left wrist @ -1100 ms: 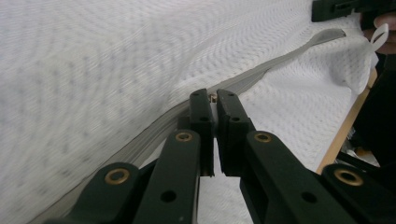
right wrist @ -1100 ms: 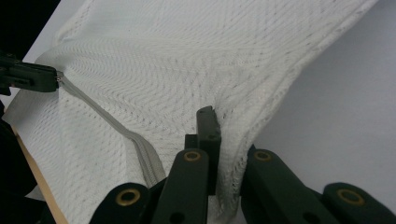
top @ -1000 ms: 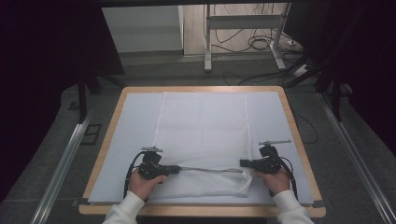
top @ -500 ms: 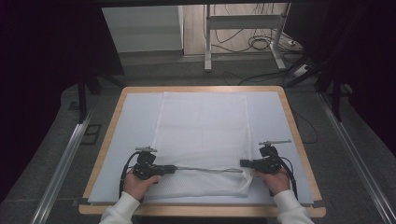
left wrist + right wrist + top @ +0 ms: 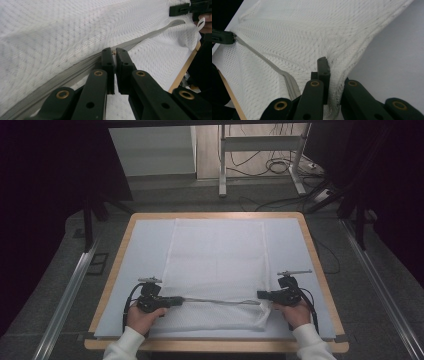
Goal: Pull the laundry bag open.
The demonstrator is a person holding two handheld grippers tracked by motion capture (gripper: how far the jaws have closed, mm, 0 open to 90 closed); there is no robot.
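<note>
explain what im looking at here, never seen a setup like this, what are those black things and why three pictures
There is no robot here: a person sits at a table and holds a black two-jaw tool in each hand. One picture comes from a camera fixed above, looking down on the table. The other two come from small cameras riding on each tool, looking along its jaws.

On the table's pale surface lies a white mesh bag with a grey zipper running across its near end.

The left tool is shut on the zipper's small metal pull. The right tool is shut on the bag's mesh at the zipper's other end, so the zipper is stretched straight between them.
</note>
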